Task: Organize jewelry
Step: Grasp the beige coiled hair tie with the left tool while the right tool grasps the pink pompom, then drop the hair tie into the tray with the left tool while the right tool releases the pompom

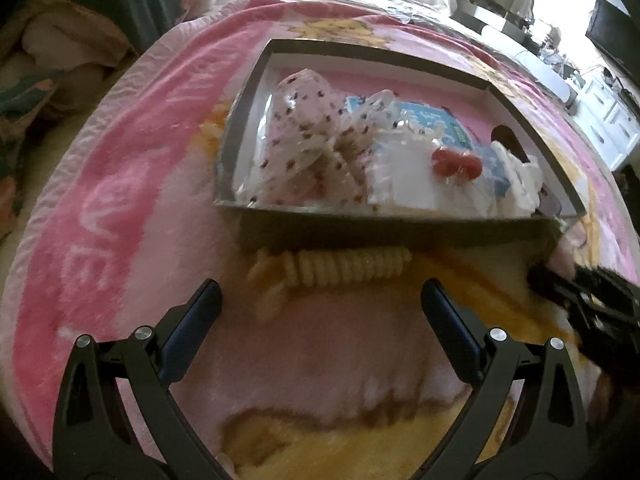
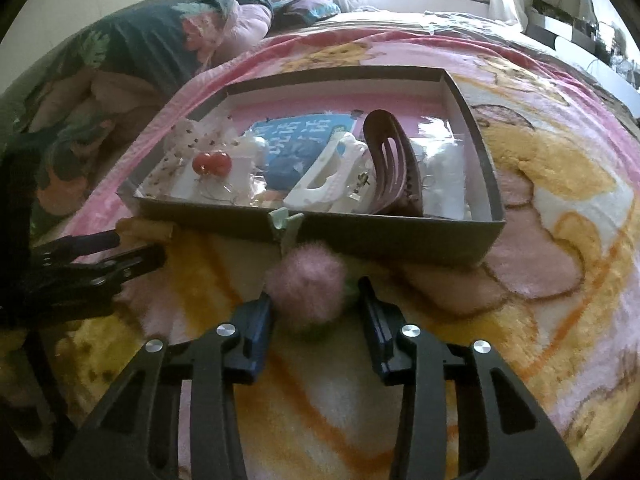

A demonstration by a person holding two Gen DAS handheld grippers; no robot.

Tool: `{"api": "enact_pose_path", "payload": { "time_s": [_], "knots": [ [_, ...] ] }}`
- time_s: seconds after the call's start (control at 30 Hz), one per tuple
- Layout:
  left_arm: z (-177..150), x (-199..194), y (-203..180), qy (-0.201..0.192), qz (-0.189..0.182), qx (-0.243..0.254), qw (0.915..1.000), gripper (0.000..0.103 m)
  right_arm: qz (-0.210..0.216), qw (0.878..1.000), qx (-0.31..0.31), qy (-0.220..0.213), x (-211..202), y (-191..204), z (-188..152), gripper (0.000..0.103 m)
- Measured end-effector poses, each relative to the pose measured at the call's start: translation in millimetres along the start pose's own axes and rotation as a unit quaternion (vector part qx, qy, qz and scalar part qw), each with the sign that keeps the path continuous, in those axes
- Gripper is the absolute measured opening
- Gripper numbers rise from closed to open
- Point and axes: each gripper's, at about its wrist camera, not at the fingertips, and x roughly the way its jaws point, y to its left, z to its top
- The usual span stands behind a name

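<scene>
A grey box (image 1: 394,226) (image 2: 400,236) lies on the pink blanket, holding red cherry earrings (image 1: 456,164) (image 2: 211,163), dotted packets (image 1: 304,140), a white hair claw (image 2: 328,176) and a brown hair claw (image 2: 394,160). A cream spiral hair tie (image 1: 344,269) lies in front of the box, just ahead of my open, empty left gripper (image 1: 320,308). A pink fluffy pom-pom (image 2: 306,290) sits between the jaws of my open right gripper (image 2: 316,300), resting against the left finger, apart from the right one.
The box sits on a bed covered by a pink and yellow blanket (image 1: 120,184) (image 2: 560,216). Pillows and bedding (image 2: 132,56) lie at the far left. White furniture (image 1: 600,120) stands at the right. The right gripper shows in the left wrist view (image 1: 588,304).
</scene>
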Motion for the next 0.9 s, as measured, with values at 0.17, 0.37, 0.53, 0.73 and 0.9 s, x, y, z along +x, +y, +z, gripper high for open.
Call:
{"api": "enact_pose_path", "payload": {
  "time_s": [0.17, 0.37, 0.53, 0.73, 0.9],
  "knots": [
    [7.9, 7.2, -3.8, -0.006, 0.019, -0.022, 0.9996, 0.092, 0.013, 1.000, 0.007, -0.016, -18.2, -3.4, 1.2, 0.038],
    [6.3, 4.8, -8.8, -0.009, 0.024, -0.011, 0.9996, 0.067, 0.033, 0.999, 0.003, -0.034, -37.4, 0.5, 3.7, 0.038],
    [2.5, -13.1, -4.7, -0.011, -0.002, -0.014, 0.9998, 0.067, 0.047, 0.998, -0.009, -0.051, -53.6, 8.2, 7.0, 0.038],
    [5.3, -53.7, -3.3, -0.041, -0.016, -0.001, 0.9990, 0.067, 0.054, 0.996, -0.012, -0.075, -71.3, 11.0, 14.5, 0.038],
    [22.0, -82.3, -4.8, -0.075, -0.017, 0.003, 0.9970, 0.067, 0.051, 0.995, -0.011, -0.088, -80.8, 8.7, 25.2, 0.038]
  ]
}}
